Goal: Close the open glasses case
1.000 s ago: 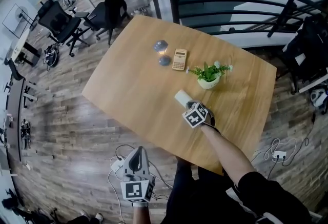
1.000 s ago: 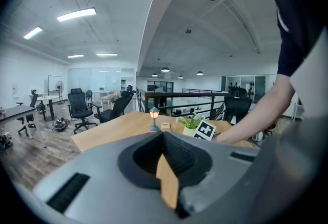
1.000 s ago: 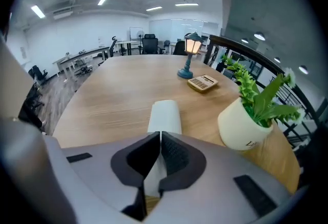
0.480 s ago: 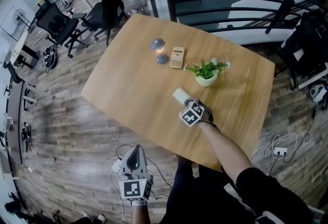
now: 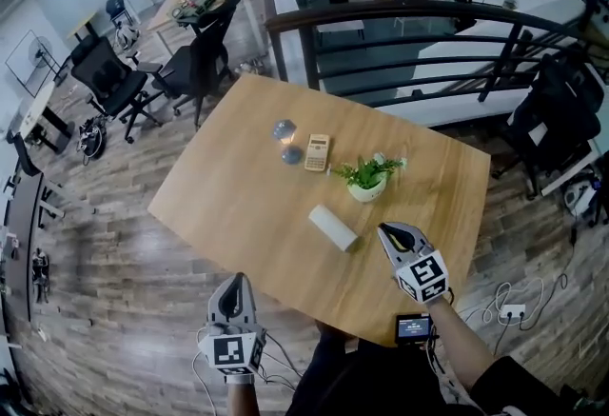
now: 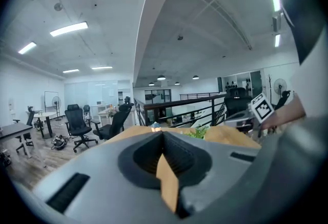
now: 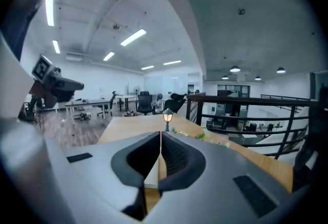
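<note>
A pale wooden table [image 5: 238,205] fills the middle of the head view, set at an angle on a grey plank floor [image 5: 114,252]. Just below the centre of the frame lies the glasses case [image 5: 333,227], a white rounded bar flat on the tabletop, its lid down; nothing touches it. Above it and slightly to the right stands a small green plant in a white pot [image 5: 365,180], and to the left of the plant lies a tan calculator [image 5: 316,152] with two small grey objects [image 5: 283,129] close beside it. The right gripper [image 5: 387,232] hangs over the lower right part of the table, to the right of the case and apart from it, its marker cube facing up; its own view shows the two jaws pressed together with nothing gripped between them. The left gripper [image 5: 235,283] sits at the bottom left of the frame, off the near edge of the table and above the floor; its own view shows its jaws meeting at the tips as well, empty. Black office chairs [image 5: 195,57] stand in the upper left, and a dark railing [image 5: 428,19] runs across the top, beyond the table.
</note>
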Available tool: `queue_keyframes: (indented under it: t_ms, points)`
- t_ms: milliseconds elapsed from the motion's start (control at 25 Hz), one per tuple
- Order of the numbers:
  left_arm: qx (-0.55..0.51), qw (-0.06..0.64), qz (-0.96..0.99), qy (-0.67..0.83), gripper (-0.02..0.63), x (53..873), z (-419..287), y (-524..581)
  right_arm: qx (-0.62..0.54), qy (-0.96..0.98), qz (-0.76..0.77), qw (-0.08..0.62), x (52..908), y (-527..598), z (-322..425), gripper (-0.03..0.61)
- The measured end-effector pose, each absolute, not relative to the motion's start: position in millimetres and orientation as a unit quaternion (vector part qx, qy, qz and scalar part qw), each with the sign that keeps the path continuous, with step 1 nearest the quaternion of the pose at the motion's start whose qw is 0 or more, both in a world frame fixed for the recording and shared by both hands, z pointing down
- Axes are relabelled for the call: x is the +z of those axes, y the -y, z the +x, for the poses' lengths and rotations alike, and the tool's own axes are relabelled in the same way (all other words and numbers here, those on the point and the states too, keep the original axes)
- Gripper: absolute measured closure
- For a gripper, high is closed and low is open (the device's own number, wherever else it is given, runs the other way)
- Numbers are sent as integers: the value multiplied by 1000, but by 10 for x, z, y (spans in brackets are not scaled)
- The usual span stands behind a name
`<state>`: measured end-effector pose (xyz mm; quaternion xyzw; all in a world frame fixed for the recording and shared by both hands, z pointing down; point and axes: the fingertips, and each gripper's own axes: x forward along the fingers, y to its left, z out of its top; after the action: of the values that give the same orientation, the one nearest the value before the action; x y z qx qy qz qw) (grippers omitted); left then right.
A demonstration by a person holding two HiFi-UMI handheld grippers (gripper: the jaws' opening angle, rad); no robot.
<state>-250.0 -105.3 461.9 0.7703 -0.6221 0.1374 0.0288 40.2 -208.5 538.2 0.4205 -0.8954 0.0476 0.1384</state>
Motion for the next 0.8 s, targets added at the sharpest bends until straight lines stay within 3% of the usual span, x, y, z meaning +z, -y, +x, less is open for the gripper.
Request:
queue_keyframes:
  t_ms: [120, 320, 800]
  points:
    - [130, 22, 772, 621, 614, 4499, -2418, 1128, 27, 883, 460, 86, 4893, 1724, 935, 564]
    - [126, 12, 776, 618, 614, 4450, -2294, 1228, -3, 847, 528, 59, 4535, 1486, 1457, 565]
    - [120, -21, 786, 606, 614, 4327, -2142, 1302, -11, 838, 545, 23, 4317, 1580, 1346, 565]
